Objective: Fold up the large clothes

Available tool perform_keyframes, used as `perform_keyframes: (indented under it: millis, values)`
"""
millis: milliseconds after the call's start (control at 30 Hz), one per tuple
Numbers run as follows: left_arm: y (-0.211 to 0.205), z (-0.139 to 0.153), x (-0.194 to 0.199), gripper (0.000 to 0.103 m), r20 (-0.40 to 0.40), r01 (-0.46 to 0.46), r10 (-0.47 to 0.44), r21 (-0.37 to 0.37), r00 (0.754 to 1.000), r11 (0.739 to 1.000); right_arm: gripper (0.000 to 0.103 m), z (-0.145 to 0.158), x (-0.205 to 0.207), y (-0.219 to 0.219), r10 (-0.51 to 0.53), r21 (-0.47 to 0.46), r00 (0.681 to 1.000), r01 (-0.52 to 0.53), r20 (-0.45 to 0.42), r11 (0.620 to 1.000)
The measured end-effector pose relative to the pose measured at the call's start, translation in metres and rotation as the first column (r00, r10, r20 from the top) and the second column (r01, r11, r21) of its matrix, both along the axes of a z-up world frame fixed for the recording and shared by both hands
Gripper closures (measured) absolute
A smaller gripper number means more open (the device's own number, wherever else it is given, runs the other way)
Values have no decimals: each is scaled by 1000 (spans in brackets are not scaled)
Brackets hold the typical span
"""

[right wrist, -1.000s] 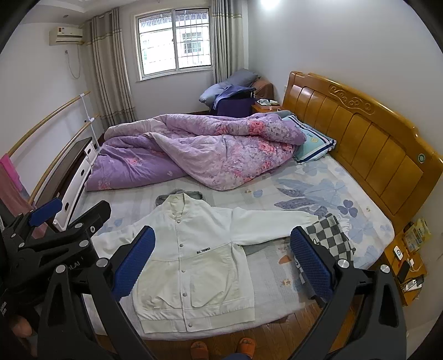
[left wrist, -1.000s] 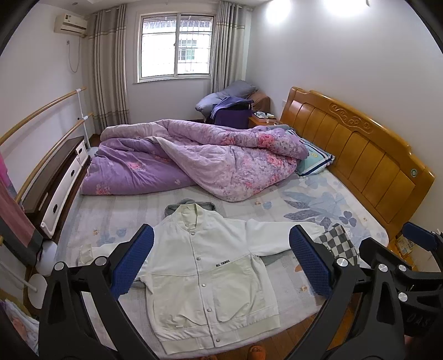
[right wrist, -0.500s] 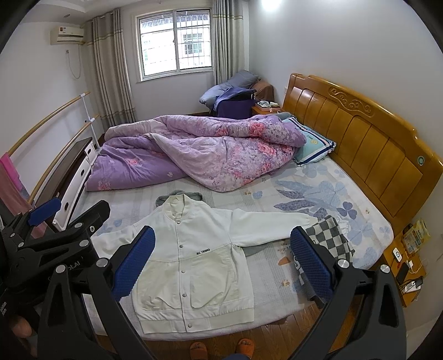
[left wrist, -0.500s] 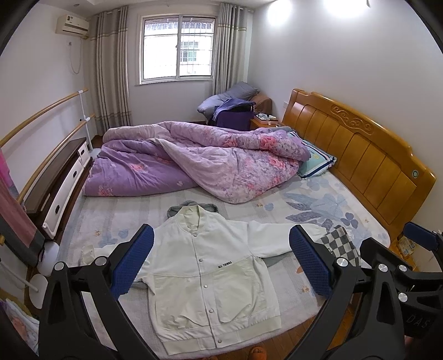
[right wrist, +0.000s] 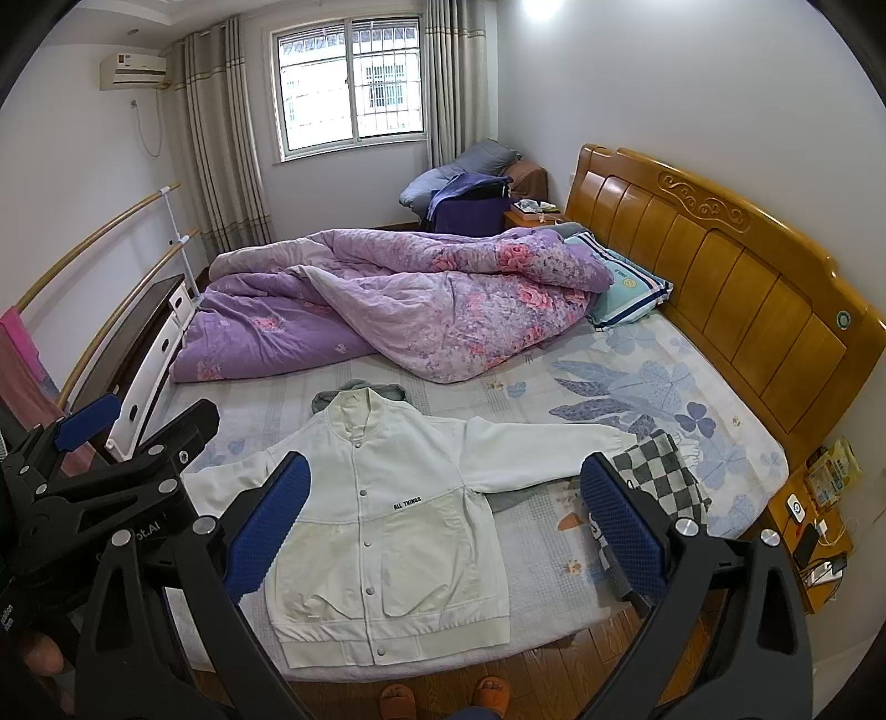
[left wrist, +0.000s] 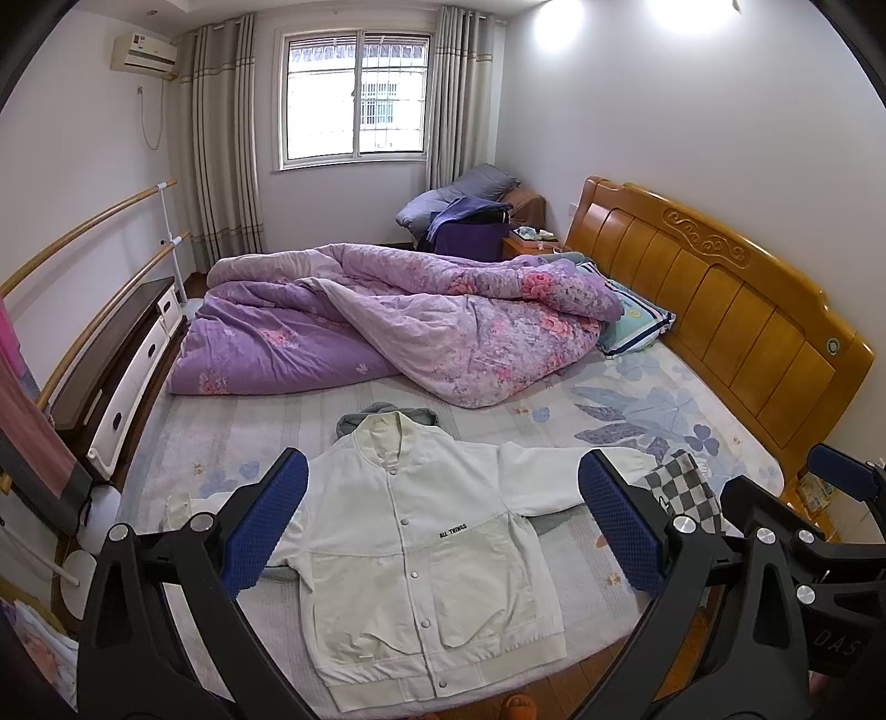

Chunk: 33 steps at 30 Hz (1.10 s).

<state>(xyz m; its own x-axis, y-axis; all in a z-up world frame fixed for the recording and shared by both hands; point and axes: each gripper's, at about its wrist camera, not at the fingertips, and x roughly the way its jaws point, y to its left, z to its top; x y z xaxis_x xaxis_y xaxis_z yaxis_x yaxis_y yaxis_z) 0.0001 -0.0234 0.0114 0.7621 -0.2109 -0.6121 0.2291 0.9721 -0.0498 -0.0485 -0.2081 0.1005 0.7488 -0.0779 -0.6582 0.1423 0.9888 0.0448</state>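
Both black grippers with blue ribbed pads, left gripper and right gripper, hover spread wide, empty, above a cream snap-front cotton jacket lying flat on the bed's near edge; rumpled purple floral quilt behind, checkered cloth right

A barred window sits in the far white wall, daylight coming through it, with striped curtains hanging on both sides. Left of the window, high on the wall, is an air conditioner. Below and right of the window, in the corner, stands a chair piled with bedding. Nearer than the window, a wooden headboard runs along the right wall. Left of the window, wooden rails line the side wall above a dark-topped dresser. Ceiling lights glare on the right wall. The floor is wood.
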Motion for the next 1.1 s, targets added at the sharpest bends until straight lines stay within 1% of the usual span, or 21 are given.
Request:
perform_keyframes:
  millis: [333, 1100]
  values:
    - [5, 3, 2, 5, 17, 8, -8, -5, 1000, 1000, 9, -1, 0, 0, 0, 3, 1000, 0, 6, 1000]
    - [4, -1, 10, 5, 1, 11, -11, -3, 1000, 1000, 9, -3, 3, -1, -6, 9, 1000, 6, -5, 1000]
